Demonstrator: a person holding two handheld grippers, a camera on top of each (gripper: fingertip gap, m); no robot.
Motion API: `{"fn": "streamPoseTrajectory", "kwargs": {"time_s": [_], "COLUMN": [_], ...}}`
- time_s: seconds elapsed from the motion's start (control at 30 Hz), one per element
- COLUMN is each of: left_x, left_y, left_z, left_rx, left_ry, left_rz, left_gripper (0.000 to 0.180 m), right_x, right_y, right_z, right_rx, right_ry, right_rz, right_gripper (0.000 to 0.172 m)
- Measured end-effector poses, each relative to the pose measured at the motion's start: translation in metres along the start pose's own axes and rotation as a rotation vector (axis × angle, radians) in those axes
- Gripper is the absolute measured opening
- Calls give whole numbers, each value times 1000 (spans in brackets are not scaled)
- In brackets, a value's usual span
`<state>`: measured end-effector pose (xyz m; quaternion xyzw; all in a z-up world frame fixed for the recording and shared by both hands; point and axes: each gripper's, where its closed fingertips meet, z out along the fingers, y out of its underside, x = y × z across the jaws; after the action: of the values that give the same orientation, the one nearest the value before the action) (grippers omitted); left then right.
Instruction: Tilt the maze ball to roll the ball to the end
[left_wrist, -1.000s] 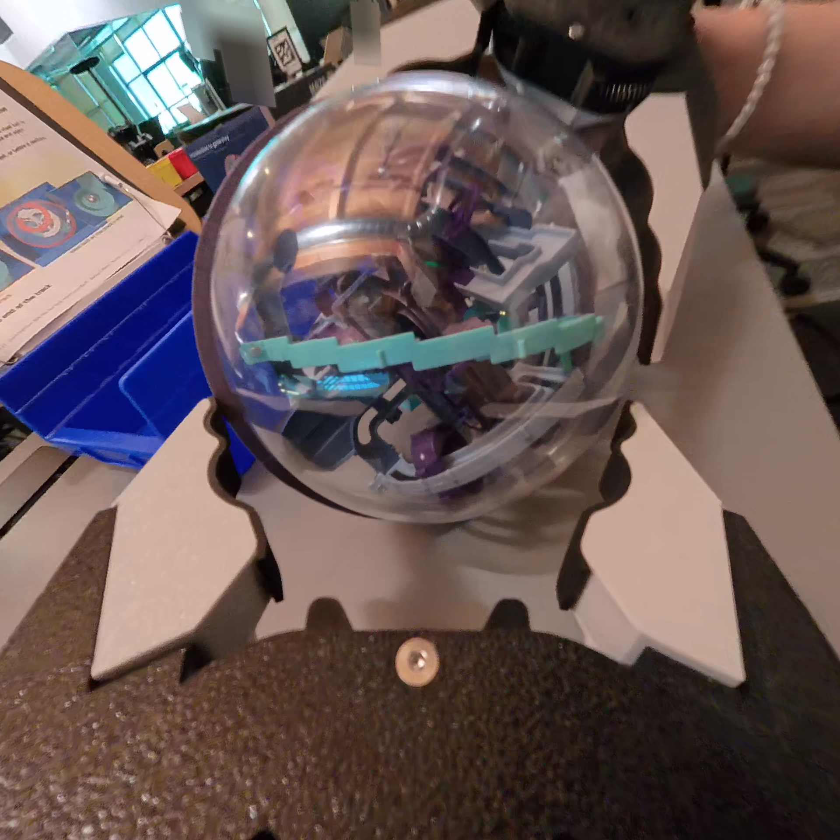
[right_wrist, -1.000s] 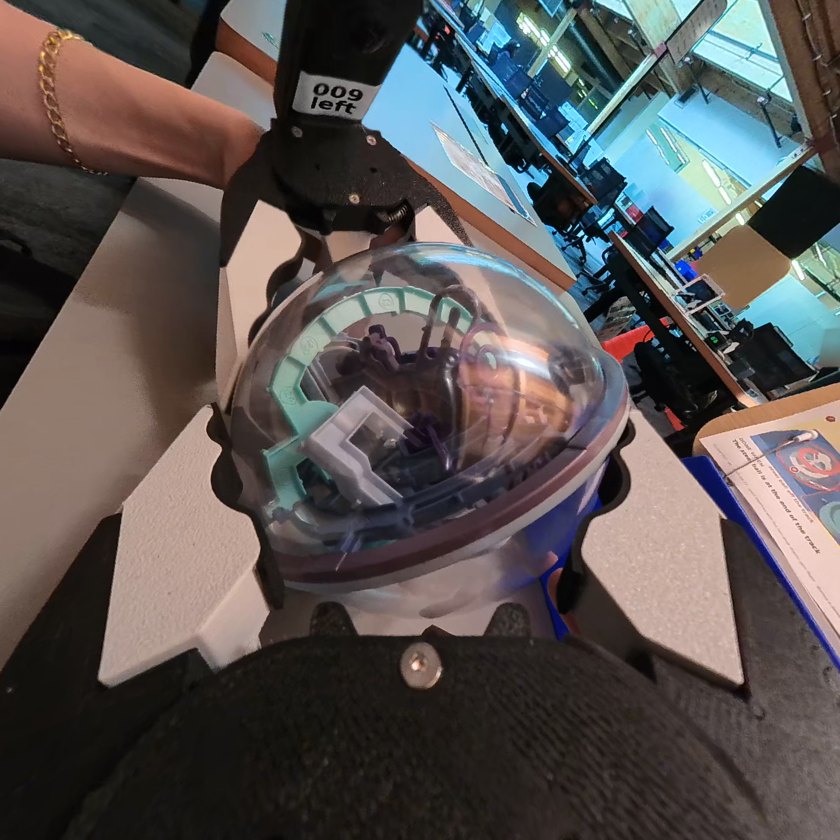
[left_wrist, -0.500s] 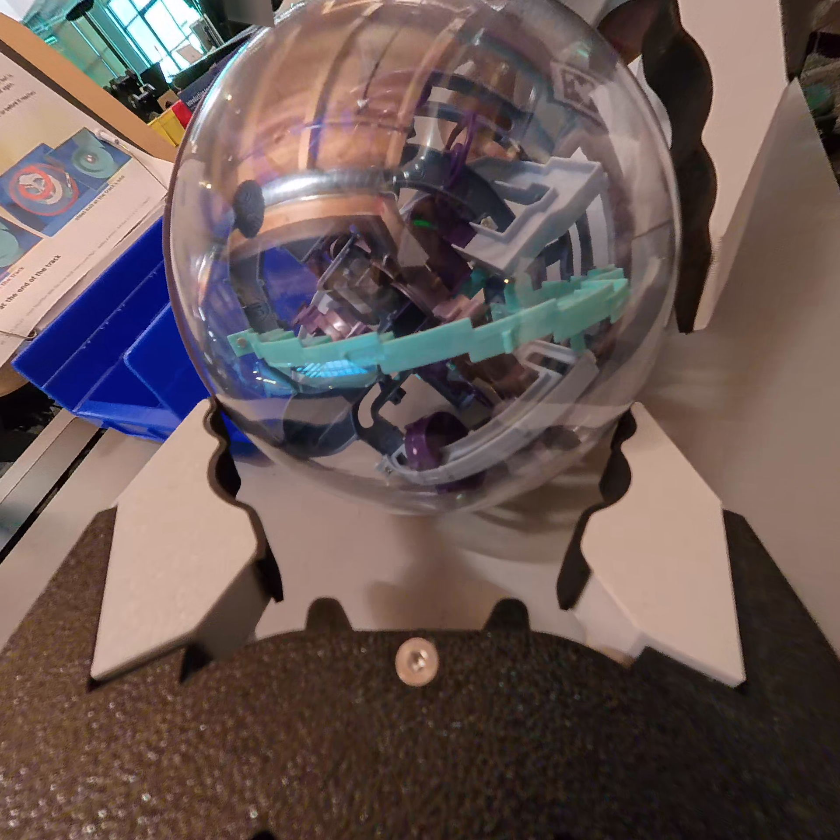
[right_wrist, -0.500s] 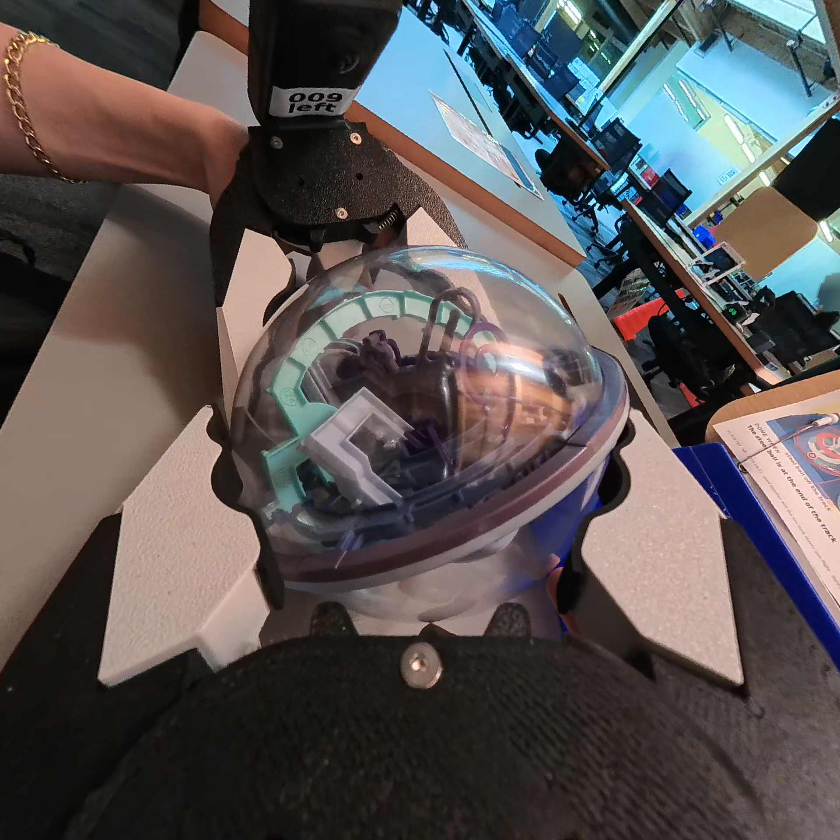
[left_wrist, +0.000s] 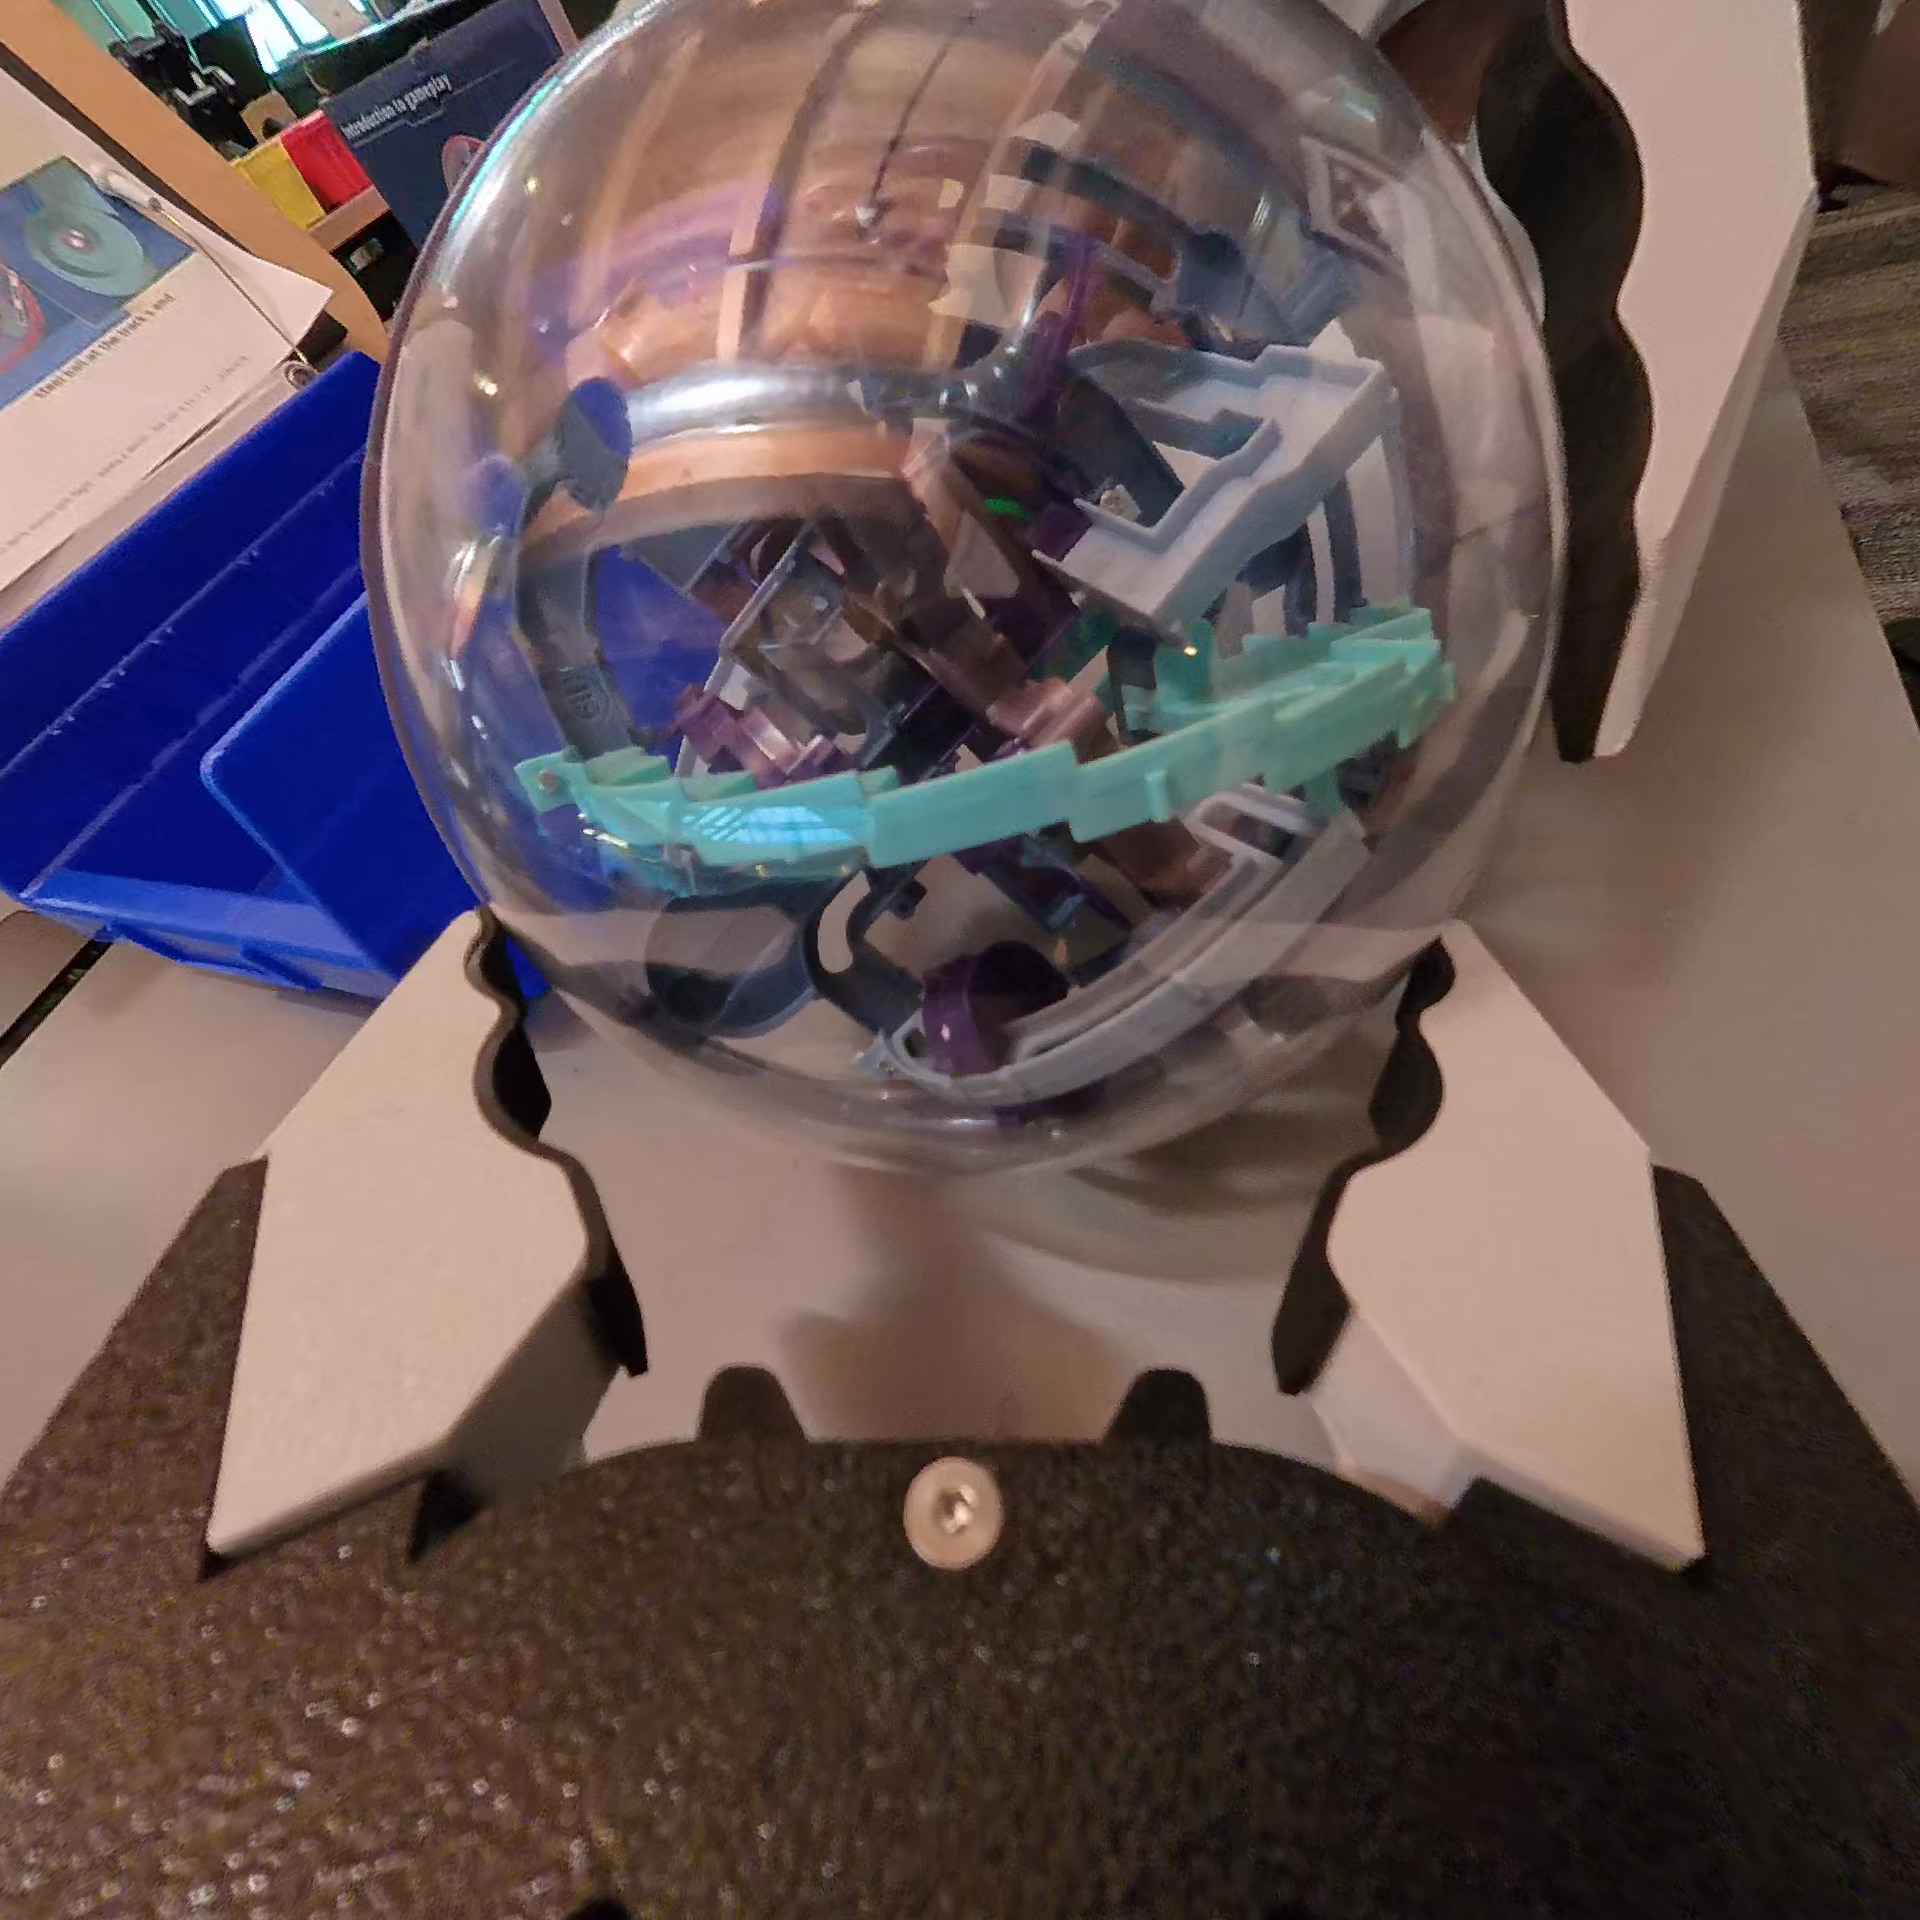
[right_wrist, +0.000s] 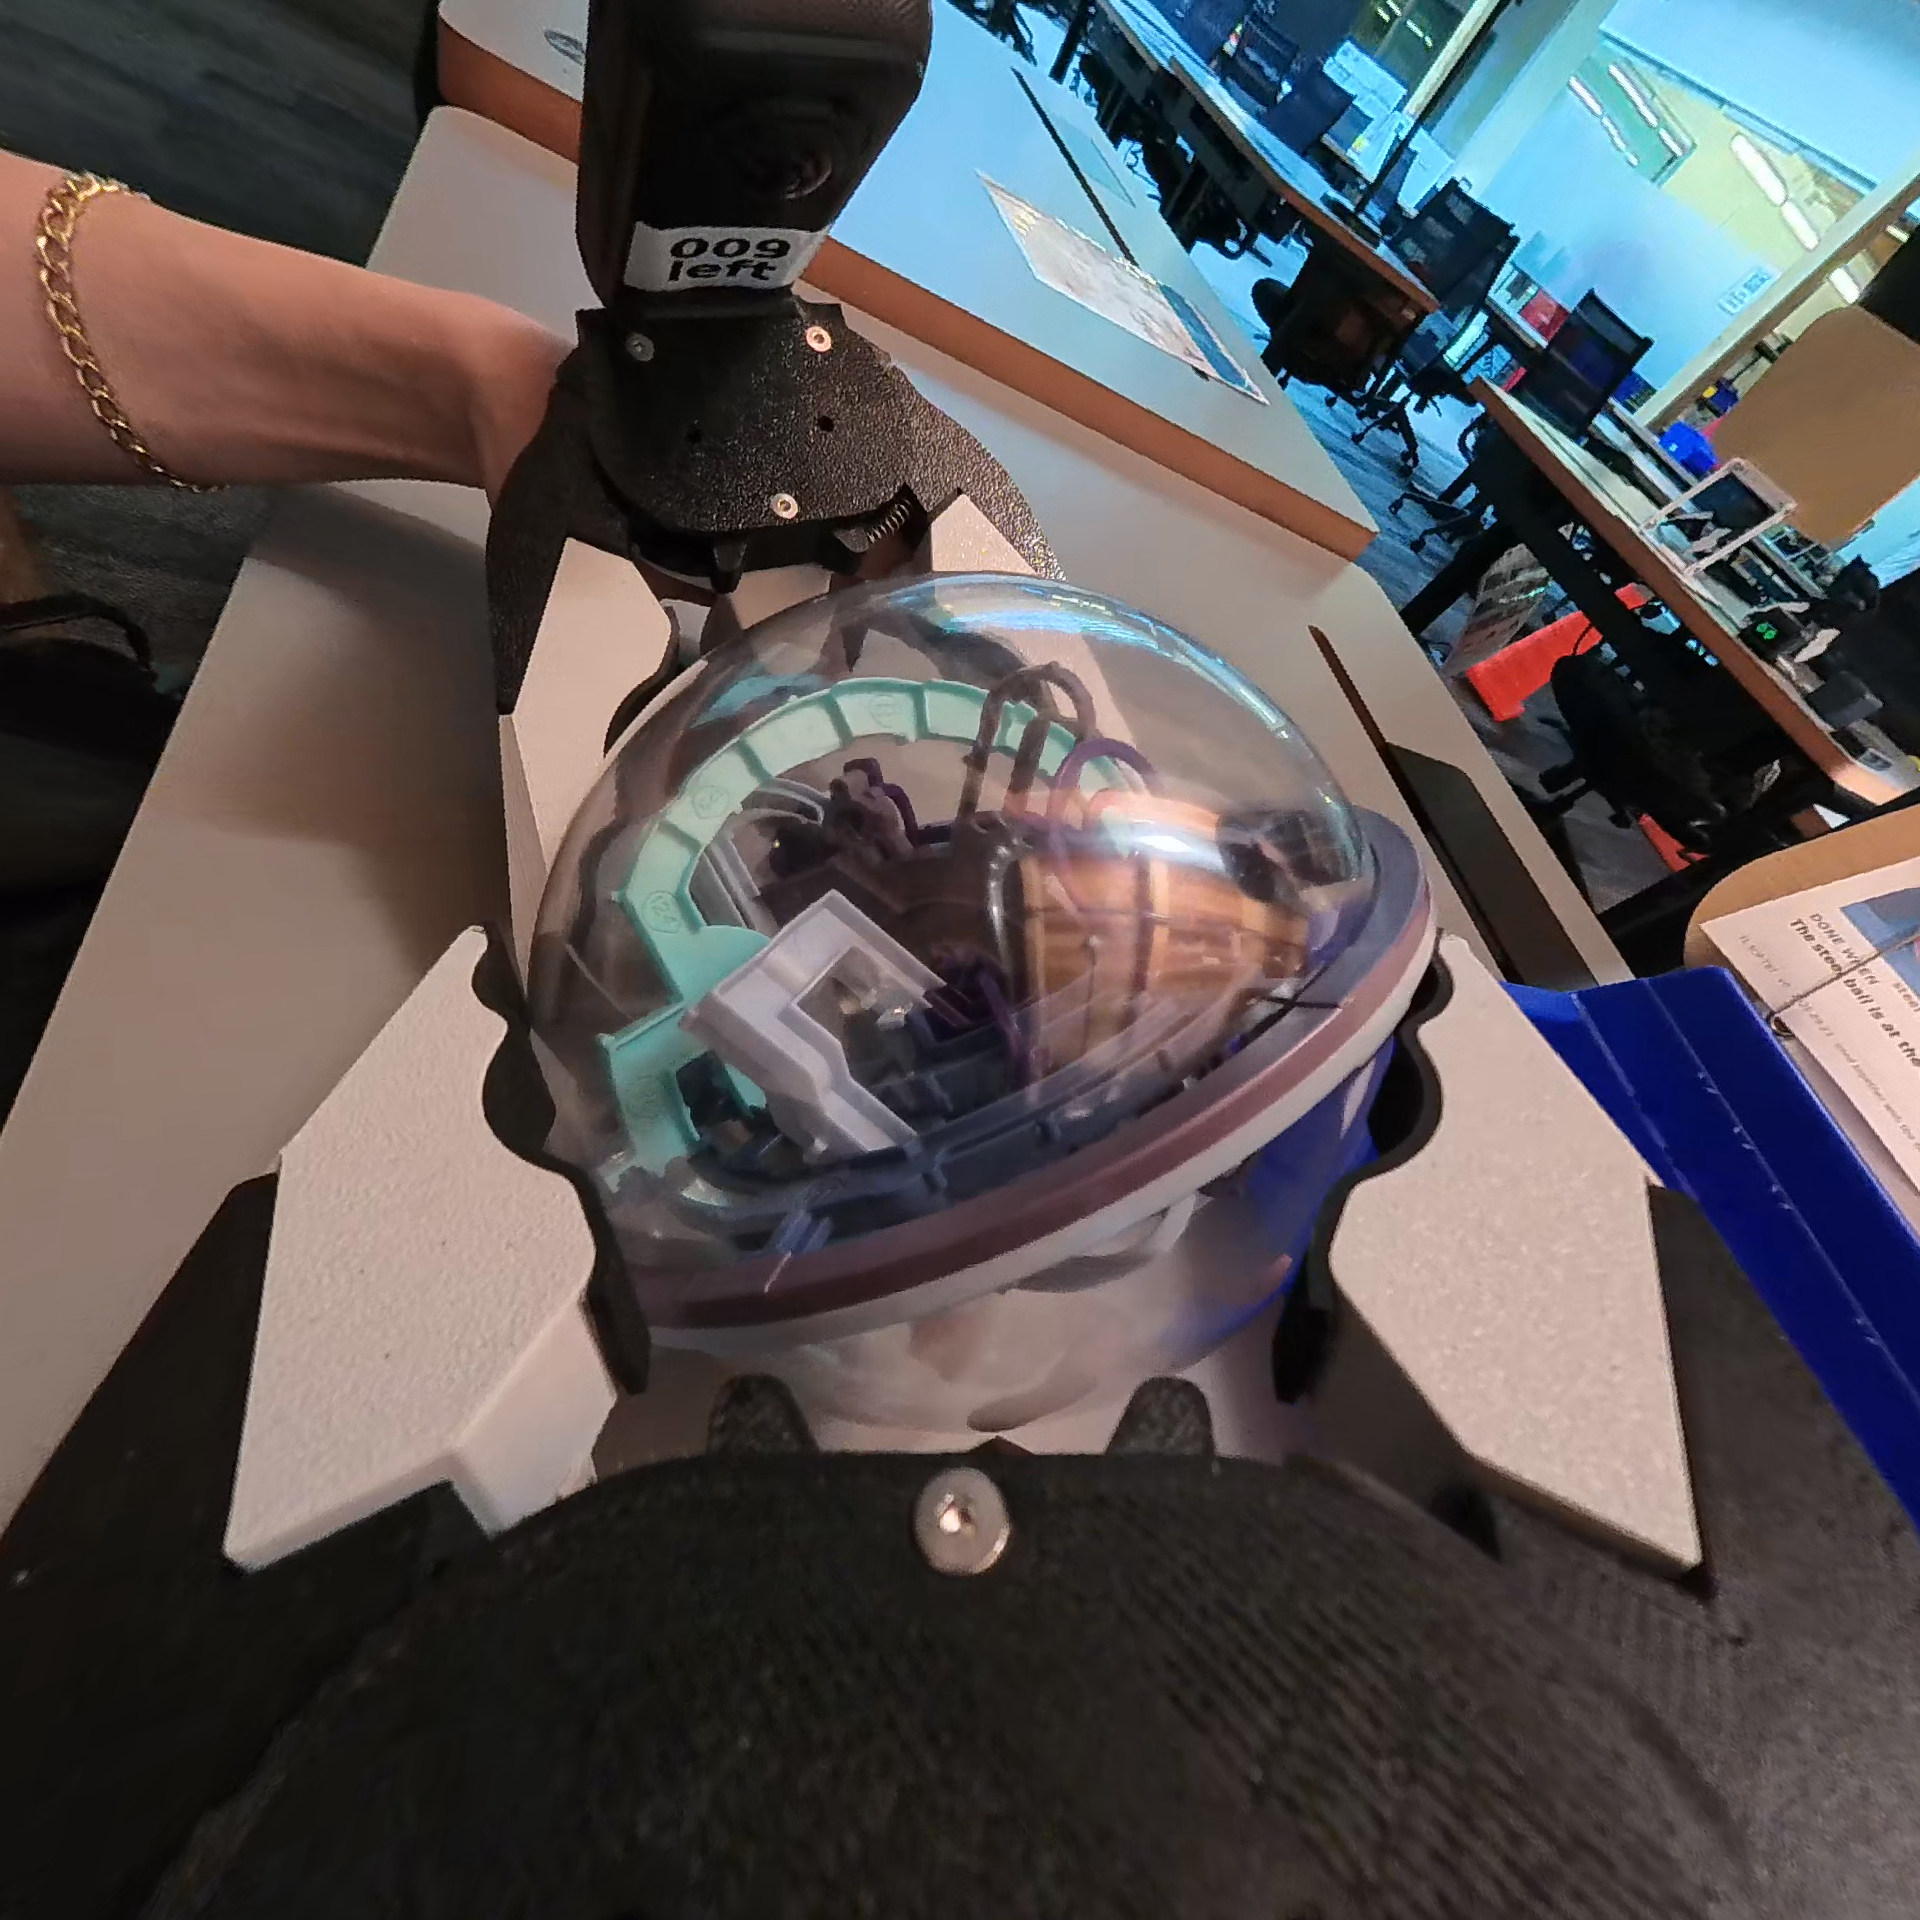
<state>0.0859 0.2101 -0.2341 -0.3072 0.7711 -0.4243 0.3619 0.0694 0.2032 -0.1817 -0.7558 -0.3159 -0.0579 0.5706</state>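
The maze ball (left_wrist: 966, 582) is a clear sphere with teal, grey and purple tracks inside. It is held above the white table between both grippers. My left gripper (left_wrist: 961, 966) has its wavy dark pads against the sphere's lower sides. My right gripper (right_wrist: 961, 1039) grips the same maze ball (right_wrist: 966, 987) from the opposite side, pads on its purple equator ring. The left gripper (right_wrist: 727, 436) shows behind the ball in the right wrist view. One finger of the right gripper (left_wrist: 1683, 364) shows at the upper right in the left wrist view. I cannot make out the small steel ball.
A blue bin (left_wrist: 187, 727) stands to the left, with a printed sheet (left_wrist: 104, 395) on a board behind it; bin (right_wrist: 1766, 1143) and sheet (right_wrist: 1849, 987) also show at right in the right wrist view. A person's forearm (right_wrist: 260, 353) holds the left gripper over the white table (right_wrist: 260, 831).
The ball has tilted: in the left wrist view it looms larger and higher, and the teal track's right end has risen. Both grippers keep their hold throughout.
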Motion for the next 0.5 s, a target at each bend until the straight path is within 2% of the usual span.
{"fn": "streamPoseTrajectory", "kwargs": {"time_s": [0.5], "left_x": [3], "left_y": [-1], "left_z": [-1], "left_rx": [6], "left_ry": [23], "left_rz": [5], "left_gripper": [156], "right_x": [-3], "right_y": [-3], "right_z": [-2], "right_rx": [57], "right_ry": [25], "right_rz": [-16], "right_gripper": [158]}}
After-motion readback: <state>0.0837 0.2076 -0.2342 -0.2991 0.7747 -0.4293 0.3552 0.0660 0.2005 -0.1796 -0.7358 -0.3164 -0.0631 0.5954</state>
